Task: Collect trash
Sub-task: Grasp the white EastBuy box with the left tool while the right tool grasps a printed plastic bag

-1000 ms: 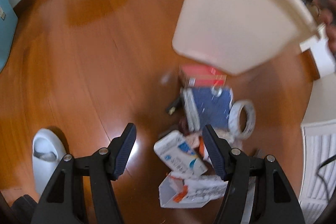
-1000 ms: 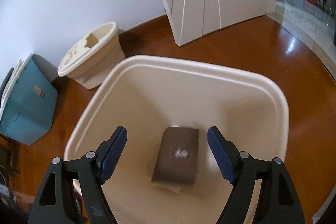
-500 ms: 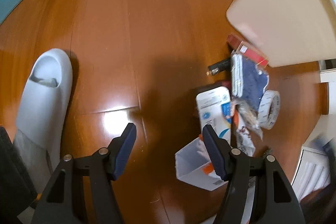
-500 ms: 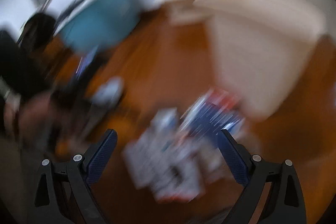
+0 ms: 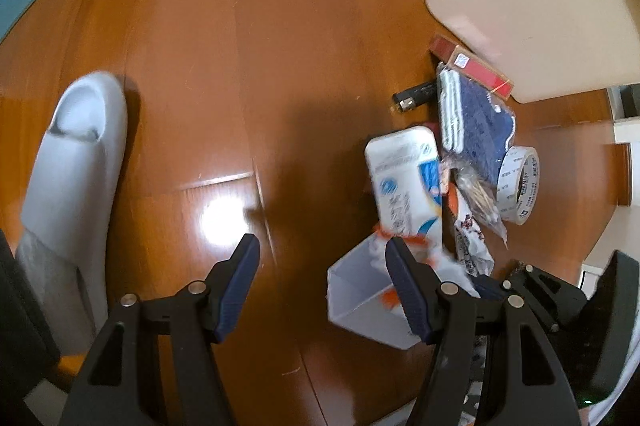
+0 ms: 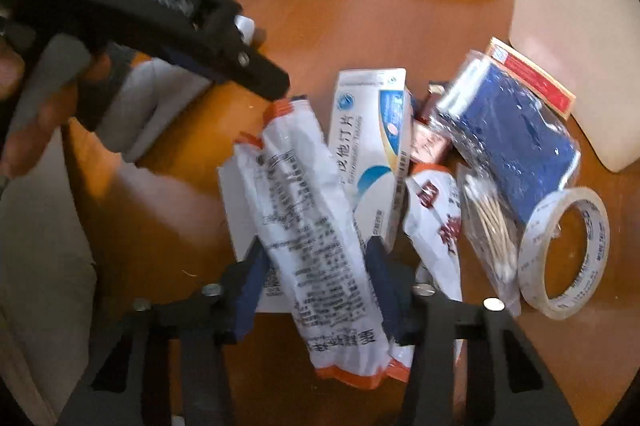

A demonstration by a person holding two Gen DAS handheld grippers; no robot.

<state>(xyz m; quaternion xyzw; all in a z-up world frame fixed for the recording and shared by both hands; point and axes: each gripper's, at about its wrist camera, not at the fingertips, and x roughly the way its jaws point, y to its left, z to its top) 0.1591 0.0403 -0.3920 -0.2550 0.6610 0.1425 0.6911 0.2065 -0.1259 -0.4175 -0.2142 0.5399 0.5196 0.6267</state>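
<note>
Glossy brown wood flooring (image 5: 192, 74) fills both views and carries a small heap of trash.

Right gripper (image 6: 316, 278): the jaws are closing around a long white wrapper with orange ends (image 6: 316, 226). The wrapper runs between the two blue pads, and both pads appear to touch its sides. It lies on top of a flat white carton (image 6: 236, 194).

Left gripper (image 5: 324, 278): it points straight down at the floor with jaws apart. Nothing sits between the pads. The right pad overlaps the near edge of the heap in view; contact cannot be confirmed. In the right wrist view this gripper appears at upper left, held by a hand (image 6: 24, 114).

Heap, outward from the right gripper:
- A white and blue medicine box (image 6: 372, 146) lies just right of the wrapper, touching it.
- A white packet with red print (image 6: 436, 222) lies right of the box.
- A clear bag of cotton swabs (image 6: 488, 222) lies beside that packet.
- A roll of white tape (image 6: 564, 250) stands tilted at the near right.
- A clear pack holding blue cloth (image 6: 508, 130) lies farther back, with a red flat box (image 6: 536, 78) behind it.

A cream bin (image 6: 572, 38) stands at the far right, touching the red flat box. A grey slipper (image 5: 68, 182) rests on the floor at the left, well apart from the heap.
</note>
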